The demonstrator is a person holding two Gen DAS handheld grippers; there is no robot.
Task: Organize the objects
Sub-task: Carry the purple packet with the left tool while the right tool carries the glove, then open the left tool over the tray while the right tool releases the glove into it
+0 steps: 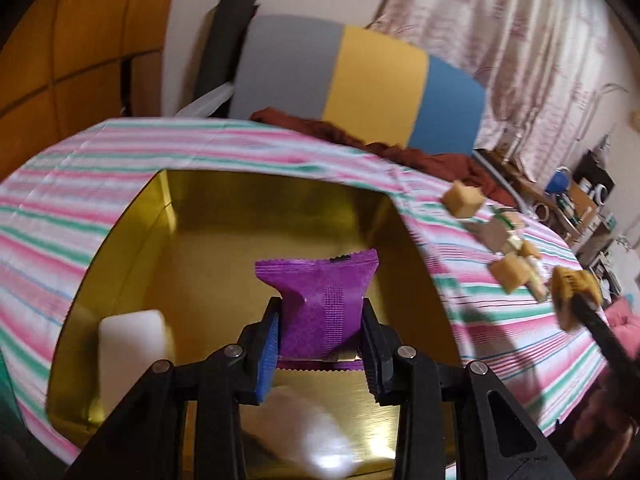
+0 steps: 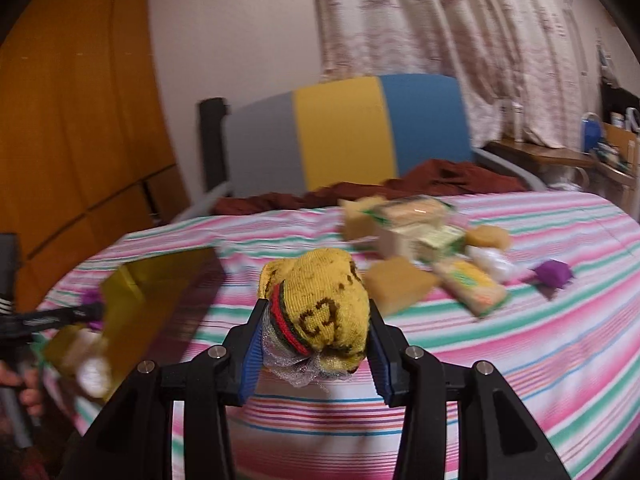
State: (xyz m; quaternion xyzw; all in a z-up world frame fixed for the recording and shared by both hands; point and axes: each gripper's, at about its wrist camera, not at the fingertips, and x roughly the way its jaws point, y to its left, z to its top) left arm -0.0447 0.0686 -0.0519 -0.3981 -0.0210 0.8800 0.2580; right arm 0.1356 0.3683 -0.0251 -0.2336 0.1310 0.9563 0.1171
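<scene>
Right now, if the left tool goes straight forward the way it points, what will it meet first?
Most likely the gold floor of the gold box: the left tool, shut on the purple packet, points down into it. Depth is unclear; the far wall could come first.

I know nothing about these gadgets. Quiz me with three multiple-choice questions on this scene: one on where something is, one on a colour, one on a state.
1. Where is the purple packet held?
A. over the gold box
B. on the curtain
C. under the chair

2. What colour is the sock bundle mainly?
A. blue
B. yellow
C. white

3. How does the right gripper stand?
A. wide open, nothing in it
B. shut on the sock bundle
C. lying on the bedsheet

Answers: 1 A, the left gripper holds the packet above the box's gold floor. 2 B, the knit is yellow with darker marks. 3 B, both fingers press its sides.
</scene>
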